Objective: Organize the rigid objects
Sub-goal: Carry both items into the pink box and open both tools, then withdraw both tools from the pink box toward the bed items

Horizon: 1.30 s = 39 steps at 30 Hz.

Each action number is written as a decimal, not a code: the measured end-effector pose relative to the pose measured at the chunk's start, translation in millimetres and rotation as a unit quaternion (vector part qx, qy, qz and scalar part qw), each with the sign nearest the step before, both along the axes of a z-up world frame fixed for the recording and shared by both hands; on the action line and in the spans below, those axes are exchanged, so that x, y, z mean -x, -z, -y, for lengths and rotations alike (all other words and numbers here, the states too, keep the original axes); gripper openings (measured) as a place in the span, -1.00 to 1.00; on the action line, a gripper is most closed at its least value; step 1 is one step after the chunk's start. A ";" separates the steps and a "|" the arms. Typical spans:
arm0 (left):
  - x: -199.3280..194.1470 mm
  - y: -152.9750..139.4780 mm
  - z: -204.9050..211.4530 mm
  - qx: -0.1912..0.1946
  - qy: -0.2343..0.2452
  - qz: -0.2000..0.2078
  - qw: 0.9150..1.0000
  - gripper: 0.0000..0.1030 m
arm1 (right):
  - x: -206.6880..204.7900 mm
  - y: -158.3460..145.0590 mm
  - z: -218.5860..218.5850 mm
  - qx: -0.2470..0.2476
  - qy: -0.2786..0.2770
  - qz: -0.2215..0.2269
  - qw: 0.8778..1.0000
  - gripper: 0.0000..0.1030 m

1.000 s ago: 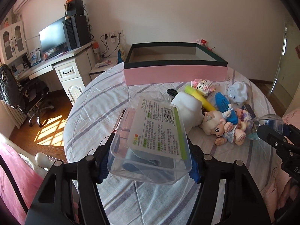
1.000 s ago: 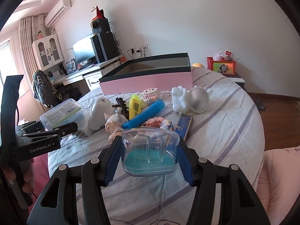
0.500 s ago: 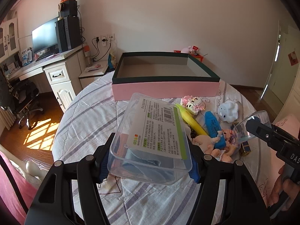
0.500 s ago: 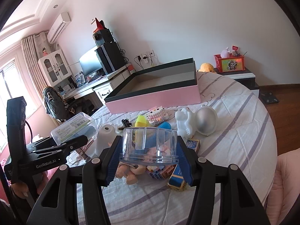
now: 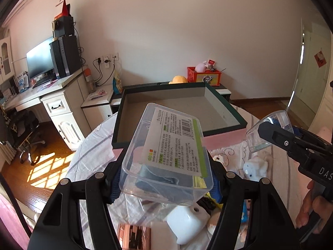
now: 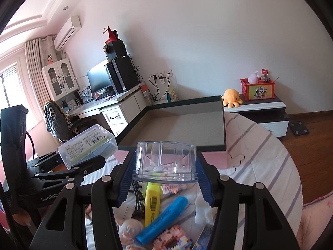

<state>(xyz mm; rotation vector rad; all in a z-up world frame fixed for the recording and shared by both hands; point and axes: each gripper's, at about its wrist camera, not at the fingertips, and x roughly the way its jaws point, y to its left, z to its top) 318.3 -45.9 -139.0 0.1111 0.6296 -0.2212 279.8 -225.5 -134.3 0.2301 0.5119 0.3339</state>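
Note:
My left gripper (image 5: 166,179) is shut on a clear plastic box with a green-edged label (image 5: 168,154), held in the air just before the near wall of the pink box with a dark green rim (image 5: 226,137). My right gripper (image 6: 164,179) is shut on a clear plastic organiser cup (image 6: 165,158), also raised in front of the pink box (image 6: 183,125). The box interior is bare. Each gripper shows in the other's view: the right gripper (image 5: 270,133) at right, the left gripper (image 6: 89,162) at left.
Below lie a yellow highlighter (image 6: 153,200), a blue marker (image 6: 164,218), a block toy (image 6: 170,237), a white case (image 5: 185,225) and a small white figure (image 5: 254,168) on the striped round table (image 6: 262,145). A desk (image 5: 54,102) stands left.
Both grippers have risen and moved forward toward the pink box, carrying the labelled box and the clear cup. The toys now lie beneath them.

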 end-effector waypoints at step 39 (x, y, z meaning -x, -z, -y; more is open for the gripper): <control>39.4 -40.1 -37.1 0.012 -0.082 0.075 0.994 1.00 | 39.7 -44.1 -39.2 0.096 0.085 0.018 0.992 1.00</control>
